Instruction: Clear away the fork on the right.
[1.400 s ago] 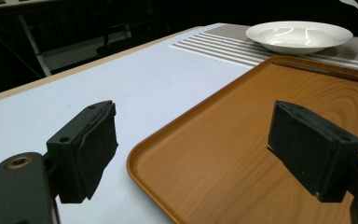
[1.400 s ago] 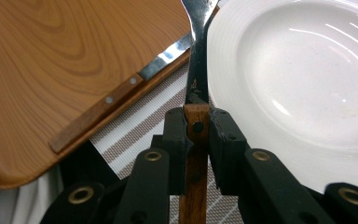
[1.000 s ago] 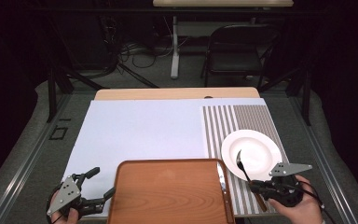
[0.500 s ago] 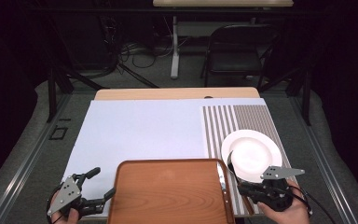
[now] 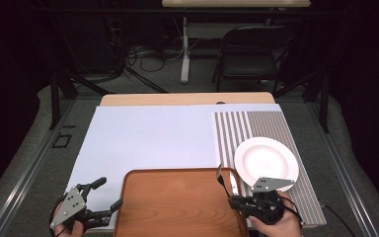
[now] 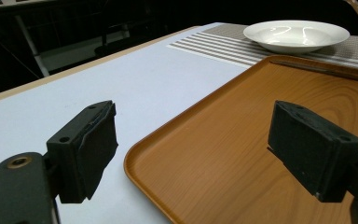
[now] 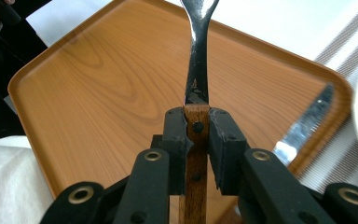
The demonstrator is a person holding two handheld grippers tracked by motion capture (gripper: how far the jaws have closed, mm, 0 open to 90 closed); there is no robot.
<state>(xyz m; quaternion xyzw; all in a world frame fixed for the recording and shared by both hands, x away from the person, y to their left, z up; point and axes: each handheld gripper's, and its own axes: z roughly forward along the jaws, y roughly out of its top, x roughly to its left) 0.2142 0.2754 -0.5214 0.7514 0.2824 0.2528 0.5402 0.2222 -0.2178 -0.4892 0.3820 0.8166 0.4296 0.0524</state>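
My right gripper (image 5: pixel 235 201) (image 7: pixel 197 128) is shut on the wooden handle of a fork (image 5: pixel 222 180) (image 7: pixel 198 56). The fork's metal end points out over the right part of the brown wooden tray (image 5: pixel 177 207) (image 7: pixel 98 79). A knife (image 5: pixel 233 181) (image 7: pixel 307 121) lies along the tray's right edge. A white plate (image 5: pixel 265 160) (image 6: pixel 296 33) sits on the striped placemat (image 5: pixel 256 128), just right of the tray. My left gripper (image 5: pixel 109 192) (image 6: pixel 191 149) stands open at the tray's (image 6: pixel 242 121) front left corner, one jaw over the tray, nothing between them.
A pale mat (image 5: pixel 148 138) covers the table beyond the tray. A dark chair (image 5: pixel 254 54) and a table leg (image 5: pixel 184 49) stand on the floor past the far edge. The person's hands (image 5: pixel 276 227) come in at the bottom.
My right gripper has carried the fork leftward, from the plate's near edge to over the tray's right side. The left gripper has stayed put.
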